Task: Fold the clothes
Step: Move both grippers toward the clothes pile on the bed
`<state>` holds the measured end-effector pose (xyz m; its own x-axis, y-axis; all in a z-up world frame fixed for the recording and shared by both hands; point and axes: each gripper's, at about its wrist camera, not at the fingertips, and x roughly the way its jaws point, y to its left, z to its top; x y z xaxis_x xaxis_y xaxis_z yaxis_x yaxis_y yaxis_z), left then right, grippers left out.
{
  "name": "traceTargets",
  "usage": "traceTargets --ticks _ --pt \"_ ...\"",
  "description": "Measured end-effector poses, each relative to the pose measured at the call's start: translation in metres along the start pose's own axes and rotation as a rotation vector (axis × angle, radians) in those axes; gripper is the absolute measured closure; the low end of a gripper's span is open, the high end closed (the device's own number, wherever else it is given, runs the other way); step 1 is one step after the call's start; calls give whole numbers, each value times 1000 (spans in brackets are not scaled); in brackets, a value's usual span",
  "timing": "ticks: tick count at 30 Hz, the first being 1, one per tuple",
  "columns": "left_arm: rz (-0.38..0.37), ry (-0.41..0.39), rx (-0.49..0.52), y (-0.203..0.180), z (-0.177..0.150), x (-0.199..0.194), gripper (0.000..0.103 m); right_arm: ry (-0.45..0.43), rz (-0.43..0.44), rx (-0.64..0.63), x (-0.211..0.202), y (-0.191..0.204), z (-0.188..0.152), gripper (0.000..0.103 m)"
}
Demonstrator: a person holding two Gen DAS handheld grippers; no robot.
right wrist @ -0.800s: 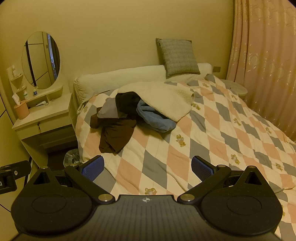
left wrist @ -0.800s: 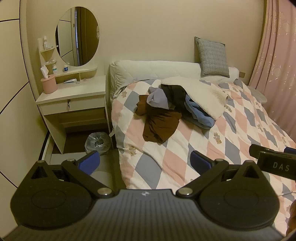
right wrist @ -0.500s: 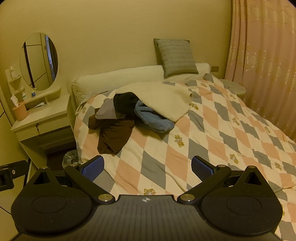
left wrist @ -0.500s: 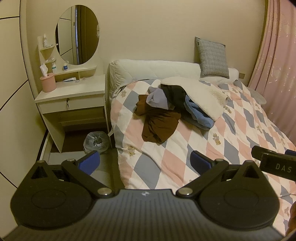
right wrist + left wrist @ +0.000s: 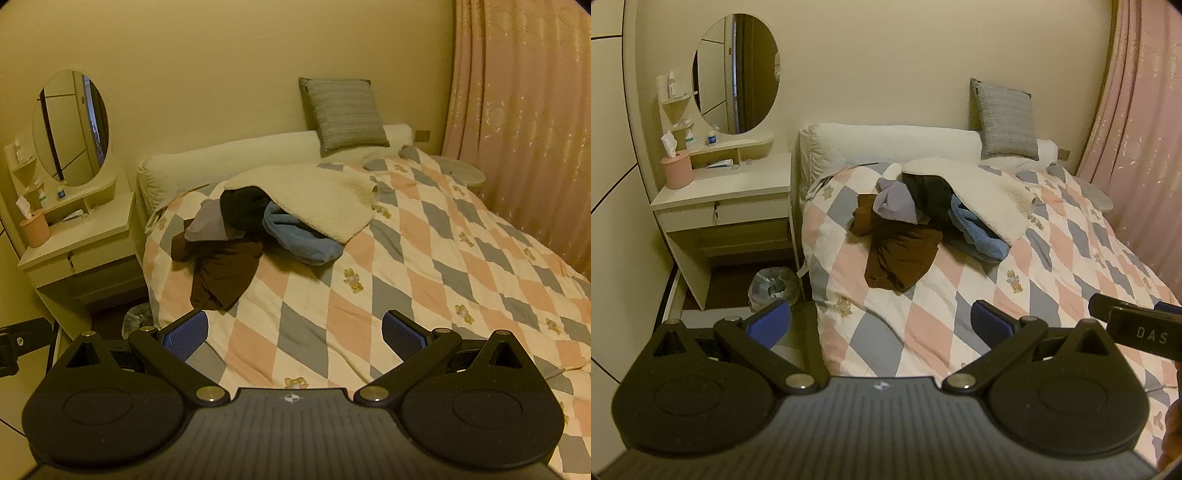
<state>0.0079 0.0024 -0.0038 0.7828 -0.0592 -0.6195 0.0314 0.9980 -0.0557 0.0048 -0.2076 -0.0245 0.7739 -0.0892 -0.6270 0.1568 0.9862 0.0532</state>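
While both grippers gape empty, clothes pile lies under blanket (nightstand beside bed).

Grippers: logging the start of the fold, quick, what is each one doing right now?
Left gripper: open, holding nothing, short of the clothes pile.
Right gripper: open, holding nothing, above the quilt.

Home bedroom. Bed fills centre and right of frame, diamond-patchwork quilt in pink, grey and white with small bear prints. Grey cushion propped against the wall at top, over a long white bolster. Upper left: white dressing table with oval mirror, pink tissue holder, small bottles. Pink curtain down the right edge. Lined waste bin on the floor beside the bed.
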Motion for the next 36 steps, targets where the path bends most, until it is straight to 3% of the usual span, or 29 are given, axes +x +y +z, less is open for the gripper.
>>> traceTargets --ticks 13,18,23,27,33,36 --pt "-28 -11 57 -4 8 10 1 -4 11 60 12 -11 3 0" --pt "-46 5 83 -6 17 31 1 3 45 81 28 -16 1 0" --pt "-82 16 99 -2 33 66 0 13 56 113 49 -24 4 0" --pt "-138 27 109 3 54 102 1 5 18 188 76 -35 10 0" --pt "-161 -60 195 -6 91 173 1 26 -32 315 133 -49 26 0" --pt "-166 -25 233 -8 110 218 1 21 -38 359 163 -50 39 0"
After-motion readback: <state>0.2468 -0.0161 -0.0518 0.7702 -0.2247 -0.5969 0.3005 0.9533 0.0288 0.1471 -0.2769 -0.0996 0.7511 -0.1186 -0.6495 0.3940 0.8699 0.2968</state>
